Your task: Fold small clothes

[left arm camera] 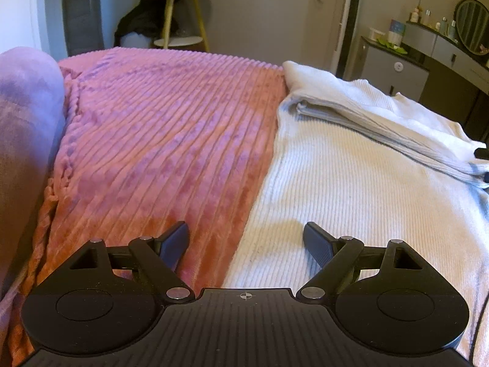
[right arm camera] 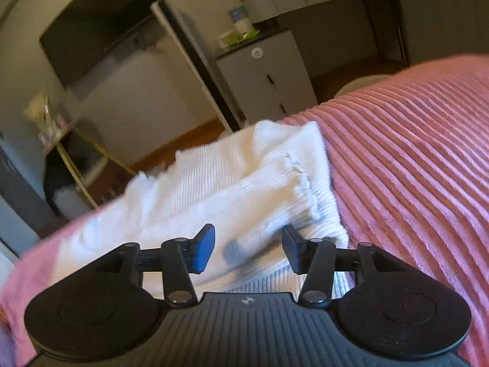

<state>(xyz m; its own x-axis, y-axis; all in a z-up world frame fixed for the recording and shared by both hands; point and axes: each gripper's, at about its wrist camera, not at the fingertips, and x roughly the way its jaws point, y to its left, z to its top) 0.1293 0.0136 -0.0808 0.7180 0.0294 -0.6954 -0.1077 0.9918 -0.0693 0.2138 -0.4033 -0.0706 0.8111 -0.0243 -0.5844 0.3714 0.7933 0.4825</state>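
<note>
Left wrist view: the white ribbed garment point(left arm camera: 351, 177) is spread on the pink blanket point(left arm camera: 159, 128) of the bed, one part folded over at the far right. The left gripper point(left arm camera: 246, 241) is held open above its near edge, probably for grasping. The right gripper point(right arm camera: 247, 249) is open too, empty.

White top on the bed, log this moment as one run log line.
white ribbed top partly folded on pink blanket | left gripper open, empty | right gripper open over top
</note>
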